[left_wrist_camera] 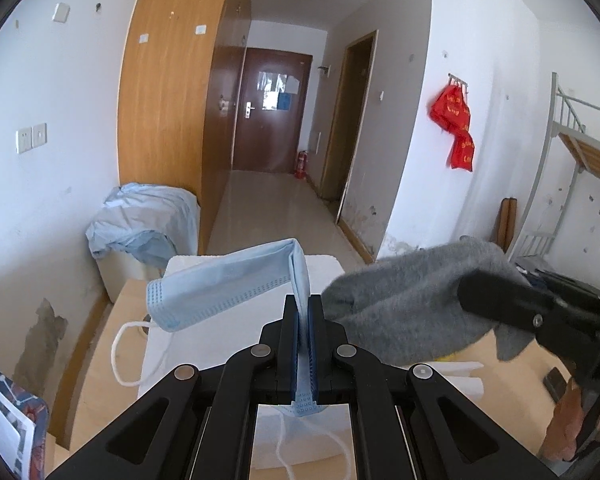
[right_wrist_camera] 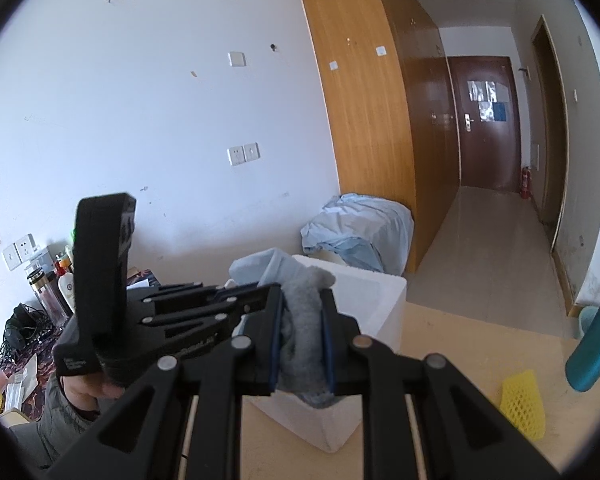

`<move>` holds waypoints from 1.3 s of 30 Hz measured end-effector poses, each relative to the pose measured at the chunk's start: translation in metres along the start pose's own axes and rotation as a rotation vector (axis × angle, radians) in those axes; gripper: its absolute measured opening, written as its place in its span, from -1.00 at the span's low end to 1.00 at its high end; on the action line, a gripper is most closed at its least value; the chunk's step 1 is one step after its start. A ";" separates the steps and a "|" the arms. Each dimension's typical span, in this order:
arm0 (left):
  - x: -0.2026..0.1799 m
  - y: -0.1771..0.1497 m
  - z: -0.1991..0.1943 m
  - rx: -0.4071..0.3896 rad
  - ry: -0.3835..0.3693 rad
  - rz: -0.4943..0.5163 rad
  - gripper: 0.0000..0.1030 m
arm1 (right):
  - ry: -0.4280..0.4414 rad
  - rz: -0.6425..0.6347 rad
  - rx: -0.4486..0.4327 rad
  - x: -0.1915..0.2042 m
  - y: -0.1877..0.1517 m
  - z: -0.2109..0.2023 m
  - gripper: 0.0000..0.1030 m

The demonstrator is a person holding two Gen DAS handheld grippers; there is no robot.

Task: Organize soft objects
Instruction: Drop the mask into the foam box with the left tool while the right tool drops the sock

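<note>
My left gripper [left_wrist_camera: 303, 304] is shut on a light blue face mask [left_wrist_camera: 228, 284], which folds over the fingertips and hangs to the left above a white foam box [left_wrist_camera: 324, 261]. Its white ear loop [left_wrist_camera: 120, 352] dangles at the left. My right gripper [right_wrist_camera: 303, 300] is shut on a grey fuzzy sock [right_wrist_camera: 304, 336] and holds it above the same white foam box [right_wrist_camera: 380, 296]. In the left wrist view the grey sock [left_wrist_camera: 404, 300] and the right gripper [left_wrist_camera: 476, 292] sit just right of the mask. In the right wrist view the left gripper [right_wrist_camera: 274, 290] and the mask [right_wrist_camera: 260, 266] lie left of the sock.
The box stands on a light wooden table [right_wrist_camera: 460, 332]. A yellow foam net [right_wrist_camera: 524, 408] and a teal bottle [right_wrist_camera: 596, 340] are at the right on the table. A bin draped in pale blue cloth [left_wrist_camera: 144, 220] stands by the wall. Bottles and cables [right_wrist_camera: 40, 300] crowd the far left.
</note>
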State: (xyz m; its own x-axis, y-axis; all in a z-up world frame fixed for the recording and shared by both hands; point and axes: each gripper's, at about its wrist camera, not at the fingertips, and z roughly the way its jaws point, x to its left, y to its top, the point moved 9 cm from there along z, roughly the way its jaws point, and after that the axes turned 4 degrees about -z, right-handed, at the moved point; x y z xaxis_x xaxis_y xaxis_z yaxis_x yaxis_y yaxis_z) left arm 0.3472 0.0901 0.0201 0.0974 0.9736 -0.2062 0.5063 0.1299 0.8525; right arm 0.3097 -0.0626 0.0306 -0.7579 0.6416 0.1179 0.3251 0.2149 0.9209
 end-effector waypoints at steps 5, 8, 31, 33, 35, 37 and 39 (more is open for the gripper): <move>0.009 -0.006 0.009 0.020 0.036 -0.006 -0.88 | 0.011 -0.007 -0.002 0.004 0.002 0.001 -0.59; 0.010 -0.010 0.003 0.012 0.038 0.007 -0.51 | 0.015 -0.011 0.004 0.006 0.003 0.006 -0.59; 0.035 -0.013 -0.067 -0.159 0.112 -0.039 0.69 | 0.065 -0.018 0.055 0.009 0.004 0.061 -0.37; 0.039 -0.016 -0.070 -0.157 0.114 -0.049 0.69 | 0.043 -0.018 0.053 0.007 0.002 0.063 -0.02; 0.040 -0.017 -0.073 -0.157 0.119 -0.052 0.69 | 0.036 -0.012 0.027 0.007 0.005 0.059 0.23; 0.041 -0.018 -0.077 -0.164 0.119 -0.059 0.69 | 0.036 -0.010 0.008 0.006 0.007 0.052 0.26; 0.040 -0.019 -0.078 -0.161 0.113 -0.062 0.69 | 0.038 -0.002 0.006 0.004 0.008 0.048 0.26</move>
State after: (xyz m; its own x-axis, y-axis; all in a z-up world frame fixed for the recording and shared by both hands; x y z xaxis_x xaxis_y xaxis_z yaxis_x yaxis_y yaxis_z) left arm 0.2747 0.1407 0.0332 -0.0305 0.9766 -0.2130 0.3636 0.2093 0.9077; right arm 0.3358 -0.0230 0.0209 -0.7793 0.6129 0.1306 0.3270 0.2200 0.9191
